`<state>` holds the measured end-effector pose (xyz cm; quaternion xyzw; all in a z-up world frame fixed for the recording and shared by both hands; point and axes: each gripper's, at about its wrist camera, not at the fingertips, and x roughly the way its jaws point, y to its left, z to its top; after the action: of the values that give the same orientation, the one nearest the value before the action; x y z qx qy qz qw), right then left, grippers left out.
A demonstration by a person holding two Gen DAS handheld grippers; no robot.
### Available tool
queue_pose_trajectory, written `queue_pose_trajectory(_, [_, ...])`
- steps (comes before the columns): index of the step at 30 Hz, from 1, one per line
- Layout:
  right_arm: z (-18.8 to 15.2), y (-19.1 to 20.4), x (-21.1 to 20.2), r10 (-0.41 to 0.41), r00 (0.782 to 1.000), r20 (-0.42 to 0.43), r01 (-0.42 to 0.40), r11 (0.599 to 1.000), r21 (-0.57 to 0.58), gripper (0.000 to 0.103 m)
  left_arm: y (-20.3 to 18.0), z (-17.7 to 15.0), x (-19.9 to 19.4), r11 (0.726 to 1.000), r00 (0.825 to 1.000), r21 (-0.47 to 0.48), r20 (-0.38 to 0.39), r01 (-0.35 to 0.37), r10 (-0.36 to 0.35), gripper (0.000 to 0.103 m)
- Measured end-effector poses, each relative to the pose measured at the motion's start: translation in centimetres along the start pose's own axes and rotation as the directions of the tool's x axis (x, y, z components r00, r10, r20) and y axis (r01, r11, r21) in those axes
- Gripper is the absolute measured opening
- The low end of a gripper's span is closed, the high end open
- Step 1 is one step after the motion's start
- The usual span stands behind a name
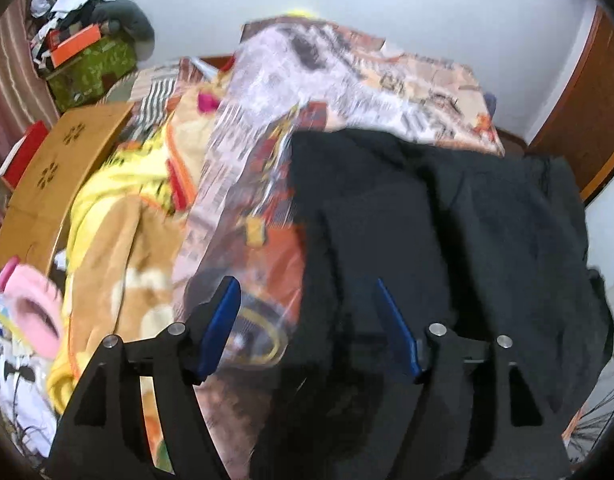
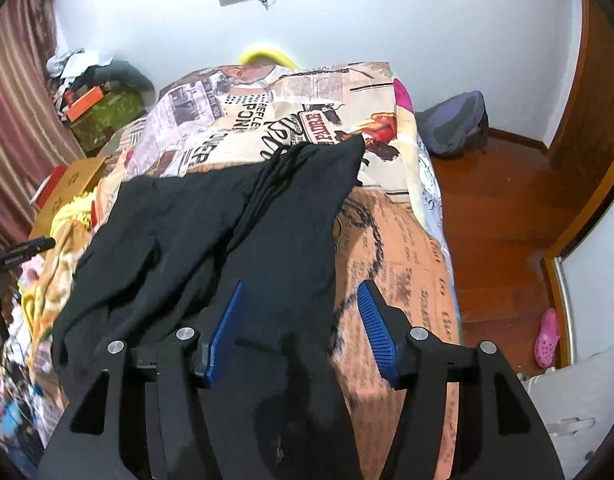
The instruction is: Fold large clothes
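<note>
I hold both grippers above a bed where a black garment (image 2: 211, 216) lies spread over a newspaper-print bedspread (image 2: 267, 92). In the right wrist view, the right gripper (image 2: 303, 296) stands wide open and empty at the lower centre of the frame; the garment's right edge runs up between its blue fingers (image 2: 227, 320), the left pad over black cloth, the right pad over bare bedspread. In the left wrist view, which is blurred, the left gripper (image 1: 307, 296) is likewise spread wide and grips nothing; the black garment (image 1: 447, 240) fills the centre and right of the frame, its left edge passing between the jaws. A yellow blanket (image 1: 119, 184) and a wooden lap table (image 1: 55, 172) crowd the left side. A pink shoe (image 2: 547, 338) sits on the wooden floor (image 2: 499, 208) at lower right.
</note>
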<state>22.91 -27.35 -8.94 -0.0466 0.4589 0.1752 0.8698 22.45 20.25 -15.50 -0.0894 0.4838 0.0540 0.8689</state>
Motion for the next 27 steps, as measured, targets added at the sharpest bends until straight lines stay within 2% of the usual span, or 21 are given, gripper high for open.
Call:
queue_pose_trajectory(6, [-3.1,-0.4,0.4,-0.035,0.996,-0.084,0.034,0.999,-0.005,0.054,2.4,-4.8,1.1,1.000,0.995,-0.008,-0.103,0.002,-0.003,0.068])
queue_pose_trajectory(11, [-5.7,-1.4,1.4,-0.040,0.986,-0.161,0.046,0.998,0.035,0.054,3.8,-8.8,2.2,0.998,0.983,-0.059,-0.179,0.035,-0.045,0.068])
queue_pose_trajectory(13, [-6.8,-1.8,1.7,-0.035,0.981,-0.188,0.047,0.997,0.059,0.054,4.1,-10.3,2.9,0.993,0.974,-0.090,-0.209,0.070,-0.087,0.068])
queue_pose_trajectory(16, [-8.6,-2.6,2.1,-0.012,0.976,-0.216,0.038,0.992,0.120,0.054,4.4,-11.9,4.1,0.972,0.950,-0.168,-0.239,0.164,-0.202,0.068])
queue_pose_trajectory(17, [-8.9,-2.7,2.2,-0.009,0.973,-0.231,0.039,0.991,0.127,0.054,4.5,-12.3,4.4,0.966,0.945,-0.191,-0.242,0.175,-0.219,0.068])
queue_pose_trajectory(19, [-9.7,-2.9,2.5,0.001,0.968,-0.251,0.035,0.990,0.138,0.054,4.6,-12.8,5.0,0.959,0.947,-0.224,-0.230,0.172,-0.224,0.068])
queue_pose_trajectory(23, [-10.6,-3.2,2.2,0.030,0.972,-0.234,0.014,0.983,0.183,0.055,5.4,-13.8,6.6,0.929,0.937,-0.317,-0.225,0.190,-0.268,0.078])
queue_pose_trajectory(27, [-11.5,-2.8,1.7,0.045,0.978,-0.205,-0.005,0.982,0.189,0.055,5.6,-14.4,6.9,0.912,0.935,-0.348,-0.197,0.215,-0.296,0.080])
